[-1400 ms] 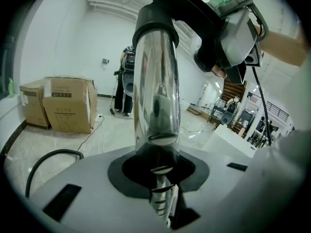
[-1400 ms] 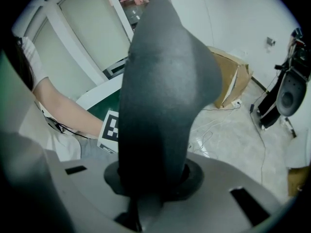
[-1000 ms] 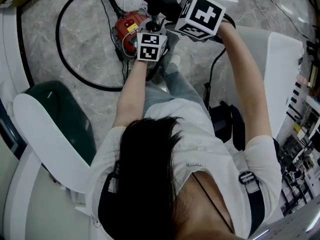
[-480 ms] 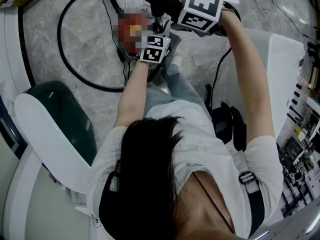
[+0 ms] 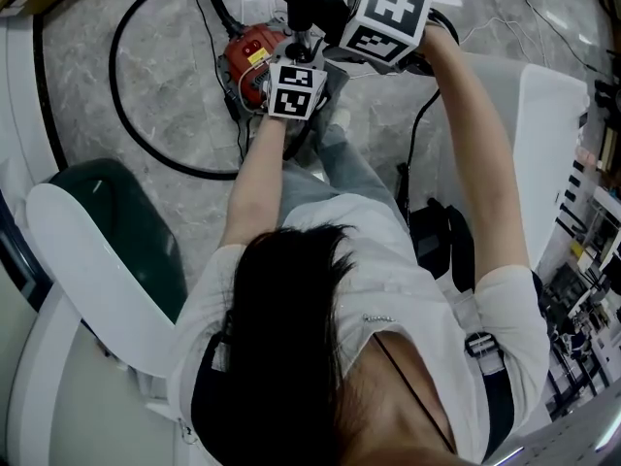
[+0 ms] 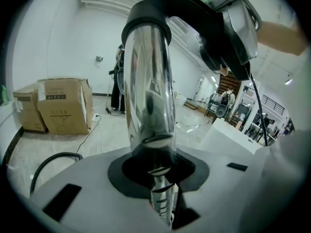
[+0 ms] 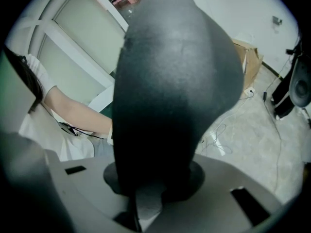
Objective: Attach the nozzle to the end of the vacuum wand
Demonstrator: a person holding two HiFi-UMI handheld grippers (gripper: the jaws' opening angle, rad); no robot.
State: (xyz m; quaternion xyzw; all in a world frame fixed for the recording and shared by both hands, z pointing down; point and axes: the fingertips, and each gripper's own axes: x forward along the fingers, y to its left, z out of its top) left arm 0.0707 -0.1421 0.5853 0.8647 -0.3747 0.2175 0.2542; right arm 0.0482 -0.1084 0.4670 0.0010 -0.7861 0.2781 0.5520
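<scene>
Firmly, the chrome wand (image 6: 148, 81) is clamped in the left claw (image 6: 158, 181), while the black nozzle (image 7: 175, 81), at the wand's end, is gripped by the right claw (image 7: 150, 188).

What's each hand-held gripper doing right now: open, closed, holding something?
Left hand-held gripper: closed on the shiny metal wand.
Right hand-held gripper: closed on the black nozzle.

The vacuum wand (image 6: 148, 91), a mirror-bright chrome tube, stands near upright, its top end sunk in a black collar (image 6: 146, 21). The nozzle (image 7: 175, 91), matte black and bulbous, looms upright, close to the right gripper view's camera.
</scene>
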